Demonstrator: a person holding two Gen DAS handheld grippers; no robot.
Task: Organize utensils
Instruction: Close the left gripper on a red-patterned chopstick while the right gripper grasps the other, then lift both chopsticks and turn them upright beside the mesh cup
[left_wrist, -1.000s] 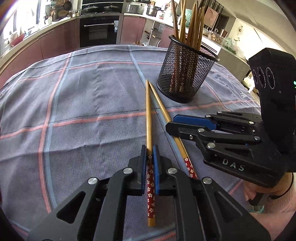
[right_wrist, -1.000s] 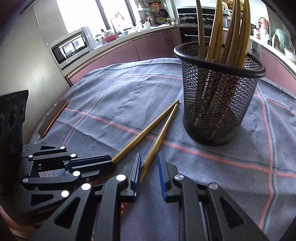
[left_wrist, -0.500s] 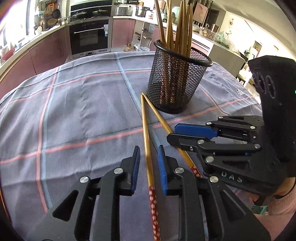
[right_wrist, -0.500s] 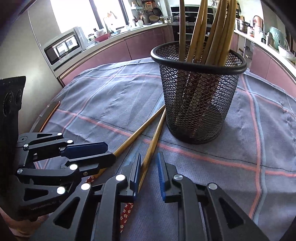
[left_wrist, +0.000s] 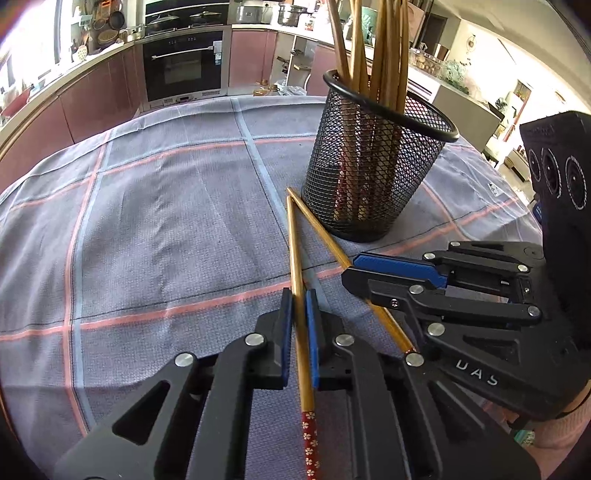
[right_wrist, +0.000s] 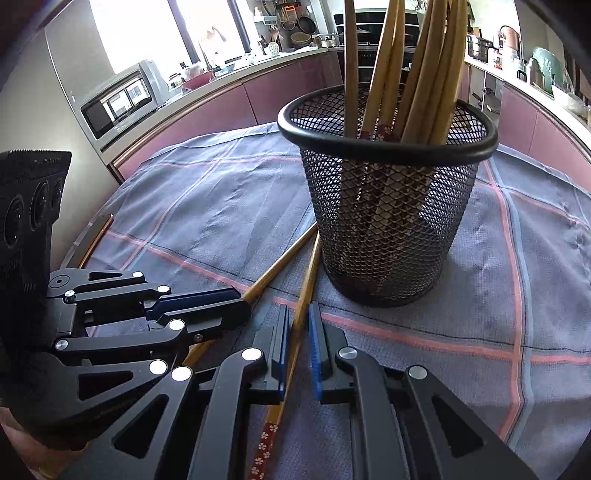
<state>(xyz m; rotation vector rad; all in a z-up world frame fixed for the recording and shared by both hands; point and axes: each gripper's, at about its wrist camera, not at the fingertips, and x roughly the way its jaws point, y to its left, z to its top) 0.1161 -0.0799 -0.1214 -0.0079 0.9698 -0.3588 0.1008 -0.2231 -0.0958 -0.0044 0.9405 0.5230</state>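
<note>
Now each gripper's fingers (left_wrist: 284, 334) straddle one chopstick (left_wrist: 294, 251).

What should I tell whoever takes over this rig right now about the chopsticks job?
Left gripper: fingers nearly closed around one loose chopstick; contact unclear.
Right gripper: fingers straddle the other loose chopstick, with a visible gap, not gripping.
Both chopsticks lie on the plaid tablecloth, plain tips almost meeting beside the mesh holder's base, red floral ends toward the grippers.
Done: several chopsticks stand in the holder.
Left: grip, lift, and drop these two in.
</note>
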